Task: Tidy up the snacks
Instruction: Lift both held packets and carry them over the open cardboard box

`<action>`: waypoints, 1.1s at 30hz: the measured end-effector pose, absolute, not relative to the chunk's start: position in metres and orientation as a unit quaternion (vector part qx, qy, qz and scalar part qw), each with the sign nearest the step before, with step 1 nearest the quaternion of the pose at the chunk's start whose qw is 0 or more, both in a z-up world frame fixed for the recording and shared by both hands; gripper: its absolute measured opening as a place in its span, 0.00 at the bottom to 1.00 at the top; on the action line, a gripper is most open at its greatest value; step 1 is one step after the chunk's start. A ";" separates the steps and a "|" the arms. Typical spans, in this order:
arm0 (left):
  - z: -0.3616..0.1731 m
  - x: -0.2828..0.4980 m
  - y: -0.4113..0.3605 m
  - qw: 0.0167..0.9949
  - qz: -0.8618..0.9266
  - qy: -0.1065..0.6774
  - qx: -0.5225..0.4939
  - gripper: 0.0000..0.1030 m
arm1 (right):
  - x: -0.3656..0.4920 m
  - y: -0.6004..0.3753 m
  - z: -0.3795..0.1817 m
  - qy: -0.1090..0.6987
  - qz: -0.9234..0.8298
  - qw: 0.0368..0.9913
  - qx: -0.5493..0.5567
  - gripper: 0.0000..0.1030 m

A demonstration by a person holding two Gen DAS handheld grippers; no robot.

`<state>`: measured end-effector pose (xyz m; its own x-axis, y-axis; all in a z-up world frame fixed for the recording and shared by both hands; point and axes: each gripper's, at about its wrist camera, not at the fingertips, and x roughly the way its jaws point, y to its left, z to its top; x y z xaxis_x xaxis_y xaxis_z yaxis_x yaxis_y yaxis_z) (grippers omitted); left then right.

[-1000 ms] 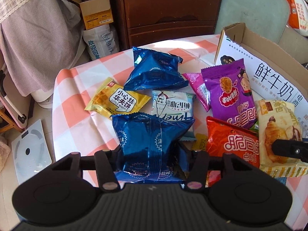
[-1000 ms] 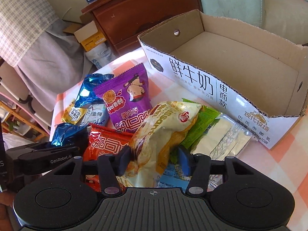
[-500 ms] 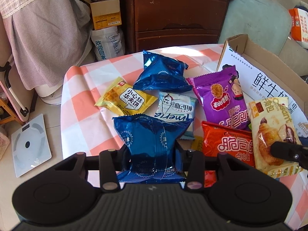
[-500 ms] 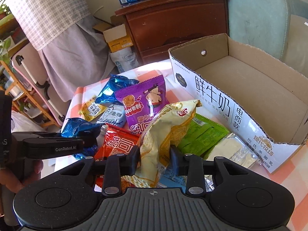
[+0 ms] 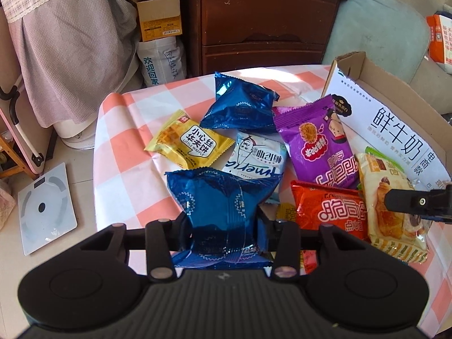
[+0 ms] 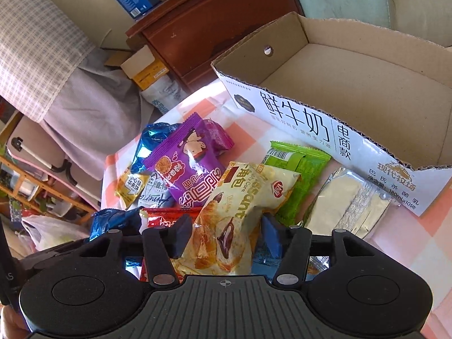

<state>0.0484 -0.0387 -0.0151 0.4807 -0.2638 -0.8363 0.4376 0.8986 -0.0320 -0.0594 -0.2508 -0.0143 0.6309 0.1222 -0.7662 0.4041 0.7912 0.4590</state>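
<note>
the left claw is pinched on a blue foil packet, its pads biting the lower half so the puffed top stands up over the checked tabletop; the right claw is closed on a croissant packet, gripped low across its body with the printed end fanning out ahead. both look light, soft and air-filled, so they should crumple rather than resist, and the foil is likely slick, so a grip across the middle of the pillow seems safer than one on a crimped seam; the croissant inside is probably easy to crush, so a gentle squeeze suits it. the cardboard box stands open just beyond the pile with nothing visible inside, and is likely where the snacks go. whether either packet is fully clear of the pile below is hard to tell
</note>
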 end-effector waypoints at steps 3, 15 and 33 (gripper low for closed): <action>-0.015 0.047 -0.040 0.855 -0.205 0.467 0.096 0.42 | -0.054 -0.254 -0.025 0.439 -0.094 0.828 0.336 0.53; -0.002 0.041 -0.035 0.869 -0.198 0.444 0.091 0.41 | -0.055 -0.237 -0.013 0.420 -0.083 0.867 0.255 0.32; 0.029 0.029 -0.046 0.898 -0.188 0.385 0.098 0.41 | -0.063 -0.201 0.020 0.346 -0.047 0.933 0.090 0.32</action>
<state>0.0294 -0.0465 0.0290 0.6333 -0.2622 -0.7281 0.4130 0.9102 0.0314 -0.0625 -0.2009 0.0203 0.7560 -0.0245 -0.6541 0.1493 0.9794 0.1359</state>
